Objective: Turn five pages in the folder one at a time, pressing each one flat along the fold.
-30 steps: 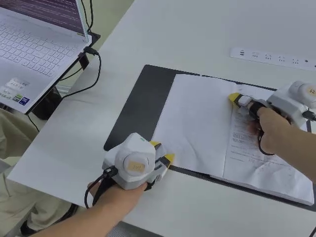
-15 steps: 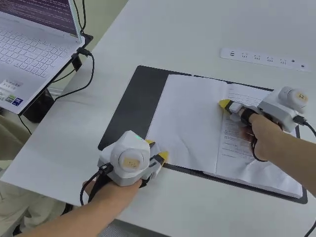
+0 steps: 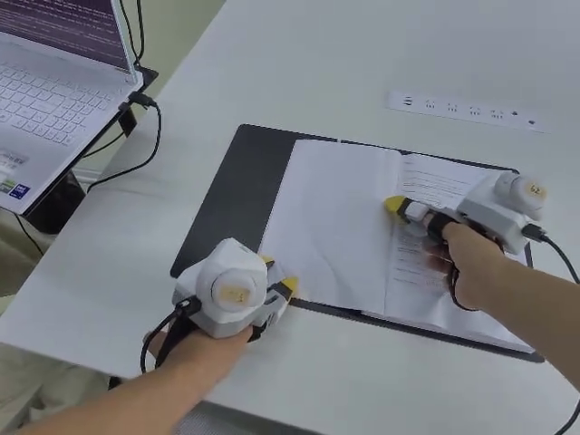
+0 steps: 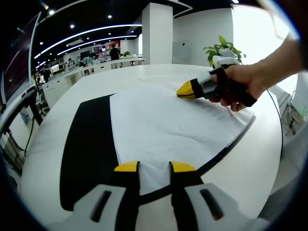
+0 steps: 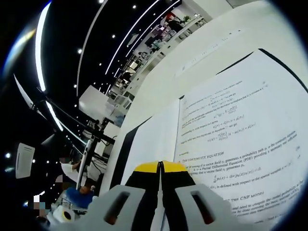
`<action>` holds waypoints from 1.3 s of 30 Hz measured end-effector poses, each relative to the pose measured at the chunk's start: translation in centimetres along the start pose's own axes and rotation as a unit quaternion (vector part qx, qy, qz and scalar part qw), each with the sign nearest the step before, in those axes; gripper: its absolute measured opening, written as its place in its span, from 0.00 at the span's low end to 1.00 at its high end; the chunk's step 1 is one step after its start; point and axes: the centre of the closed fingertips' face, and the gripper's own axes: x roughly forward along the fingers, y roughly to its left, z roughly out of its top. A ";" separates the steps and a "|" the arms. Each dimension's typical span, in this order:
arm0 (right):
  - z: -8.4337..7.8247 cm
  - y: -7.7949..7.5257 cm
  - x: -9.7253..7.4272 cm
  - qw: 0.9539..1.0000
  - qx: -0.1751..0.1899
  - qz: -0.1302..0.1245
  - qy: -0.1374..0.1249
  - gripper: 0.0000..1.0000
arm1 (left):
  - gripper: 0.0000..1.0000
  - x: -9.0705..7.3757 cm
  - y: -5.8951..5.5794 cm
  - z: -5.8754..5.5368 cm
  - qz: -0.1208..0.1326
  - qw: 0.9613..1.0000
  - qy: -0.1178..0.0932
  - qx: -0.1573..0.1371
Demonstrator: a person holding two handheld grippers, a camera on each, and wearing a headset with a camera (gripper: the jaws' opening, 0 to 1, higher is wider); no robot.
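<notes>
A black folder lies open on the white table. Its turned page is blank and lies flat on the left; a printed page lies on the right. My right gripper is shut, and its yellow tips rest on the fold between the two pages. My left gripper sits at the near left corner of the blank page. Its jaws stand a little apart, flat on the paper. From the left gripper view, the right gripper is seen held by a hand.
A white laptop stands on a raised stand at the far left, with a black cable trailing onto the table. A white power strip lies beyond the folder. The table's near edge runs just below my left gripper.
My right gripper has slid along the fold toward me, still shut. The left gripper has stayed at the page corner. The head camera has shifted.
</notes>
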 end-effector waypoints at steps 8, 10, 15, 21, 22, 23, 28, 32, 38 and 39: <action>-1.6 0.6 -1.1 1.000 -0.008 0.006 0.021 0.00 | 0.23 -0.1 -0.1 0.0 0.000 1.000 0.002 0.001; -2.2 0.8 -1.4 0.999 -0.017 0.006 0.028 0.00 | 0.23 -0.1 0.0 0.0 0.001 1.000 0.001 -0.004; -3.4 0.8 -2.0 0.999 -0.019 0.007 0.036 0.00 | 0.22 -0.2 -0.1 0.1 0.002 1.000 0.002 -0.001; -5.2 1.5 -3.3 0.998 -0.029 0.010 0.048 0.00 | 0.22 -0.3 -0.1 0.2 0.002 1.000 0.000 -0.002; -5.6 1.8 -3.7 0.998 -0.029 0.010 0.050 0.00 | 0.22 -0.3 -0.1 0.2 0.002 1.000 0.000 -0.002; -6.0 2.0 -3.9 0.998 -0.030 0.010 0.056 0.00 | 0.22 -0.3 -0.1 0.2 0.002 1.000 -0.001 -0.004; -7.6 2.2 -5.1 0.998 -0.031 0.012 0.062 0.00 | 0.22 -0.4 -0.2 0.2 0.002 1.000 -0.001 -0.003; -8.5 2.1 -5.8 0.997 -0.033 0.014 0.066 0.00 | 0.22 -0.4 -0.2 0.2 0.002 1.000 -0.001 -0.005; -10.2 2.1 -7.0 0.997 -0.030 0.017 0.072 0.00 | 0.22 -0.5 -0.2 0.2 0.002 1.000 -0.003 -0.006; -10.5 2.2 -7.3 0.997 -0.028 0.019 0.072 0.00 | 0.22 -0.5 -0.2 0.2 0.002 1.000 -0.003 -0.007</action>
